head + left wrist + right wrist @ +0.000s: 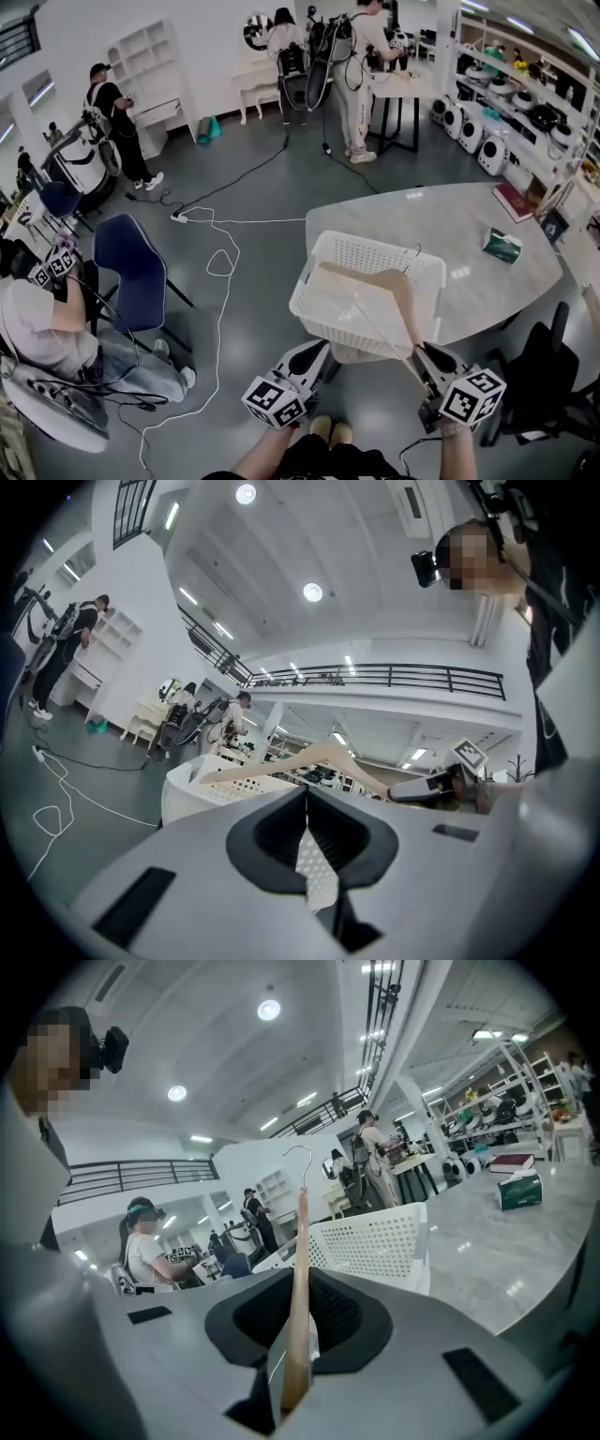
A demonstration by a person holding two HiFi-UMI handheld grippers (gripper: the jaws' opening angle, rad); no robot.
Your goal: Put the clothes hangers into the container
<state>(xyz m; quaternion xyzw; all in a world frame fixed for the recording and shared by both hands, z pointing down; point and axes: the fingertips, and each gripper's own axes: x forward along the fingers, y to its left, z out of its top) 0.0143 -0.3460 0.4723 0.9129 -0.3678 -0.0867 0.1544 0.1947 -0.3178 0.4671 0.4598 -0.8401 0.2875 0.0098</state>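
Note:
A white perforated basket point(375, 246) sits at the near edge of the pale table point(469, 216). A wooden hanger point(375, 295) with a wire hook lies tilted across the basket's opening. My right gripper point(427, 361) is shut on the hanger's near end. In the right gripper view the hanger point(300, 1260) stands edge-on between the jaws of that gripper point(295, 1354), with the basket point(375, 1241) behind it. My left gripper point(314, 356) is at the basket's near left corner, shut with nothing held. The left gripper view shows it point(307, 850) below the hanger point(319, 757) and the basket point(202, 789).
A green tissue box point(502, 245) and a red book point(514, 202) lie on the table's far right. A blue chair point(131, 258), a seated person point(56, 328) and a white cable point(220, 262) on the floor are at left. A black chair point(544, 375) stands at right.

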